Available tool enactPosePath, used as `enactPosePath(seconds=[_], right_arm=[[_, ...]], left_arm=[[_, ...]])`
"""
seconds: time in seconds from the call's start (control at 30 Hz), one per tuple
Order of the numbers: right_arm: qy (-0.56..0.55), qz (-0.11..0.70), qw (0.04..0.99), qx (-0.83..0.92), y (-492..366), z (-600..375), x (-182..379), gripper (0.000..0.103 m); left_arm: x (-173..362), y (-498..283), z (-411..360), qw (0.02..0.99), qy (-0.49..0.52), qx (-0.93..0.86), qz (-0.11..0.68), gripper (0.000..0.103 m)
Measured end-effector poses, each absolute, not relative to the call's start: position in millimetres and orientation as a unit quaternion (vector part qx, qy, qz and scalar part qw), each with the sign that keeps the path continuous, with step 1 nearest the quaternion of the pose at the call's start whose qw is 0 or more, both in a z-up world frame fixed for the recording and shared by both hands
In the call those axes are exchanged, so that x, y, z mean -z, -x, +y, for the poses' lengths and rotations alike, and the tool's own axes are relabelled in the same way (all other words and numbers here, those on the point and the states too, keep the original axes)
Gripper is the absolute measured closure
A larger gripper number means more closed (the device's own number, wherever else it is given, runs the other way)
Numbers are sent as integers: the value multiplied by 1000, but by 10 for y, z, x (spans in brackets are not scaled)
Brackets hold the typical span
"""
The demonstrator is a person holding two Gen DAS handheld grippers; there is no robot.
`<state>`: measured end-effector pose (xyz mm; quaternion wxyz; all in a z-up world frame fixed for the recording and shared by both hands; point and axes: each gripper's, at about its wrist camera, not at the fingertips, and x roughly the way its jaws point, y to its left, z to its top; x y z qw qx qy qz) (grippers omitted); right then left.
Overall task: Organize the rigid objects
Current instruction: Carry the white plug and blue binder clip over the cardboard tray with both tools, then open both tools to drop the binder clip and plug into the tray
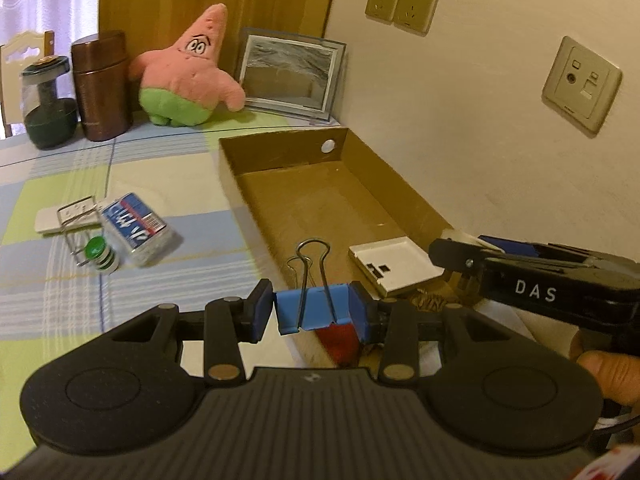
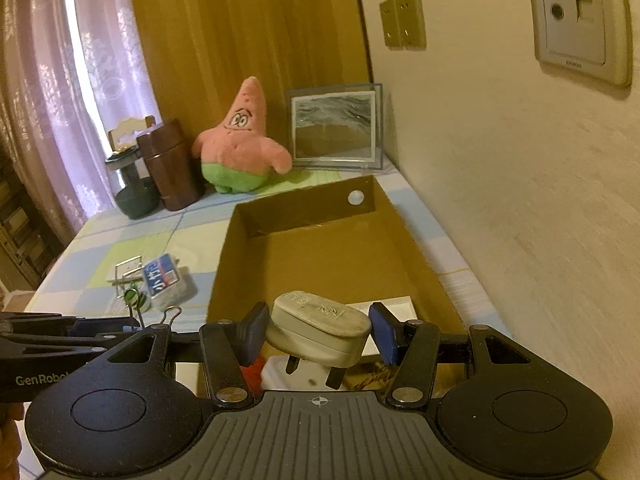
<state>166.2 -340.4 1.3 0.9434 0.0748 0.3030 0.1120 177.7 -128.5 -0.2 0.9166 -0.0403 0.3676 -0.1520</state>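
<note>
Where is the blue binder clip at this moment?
In the left wrist view, the blue binder clip is held between the pads of the left claw, wire handles pointing up, over the near left edge of the cardboard box.

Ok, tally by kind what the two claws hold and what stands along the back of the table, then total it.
Blue binder clip: 1
White plug adapter: 1
Pink starfish plush: 1
Picture frame: 1
Lidded containers: 2, the brown canister and the dark jar
Total: 6
</note>
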Motion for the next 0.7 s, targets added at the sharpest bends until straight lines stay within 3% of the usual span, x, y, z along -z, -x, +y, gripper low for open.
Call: enactPosePath(seconds=[0.7], right_arm=[[-117,325,933,-101,-2279,-3555,265,51]], left_arm=[[282,-2686,-1610,898,-34,205,388,67]])
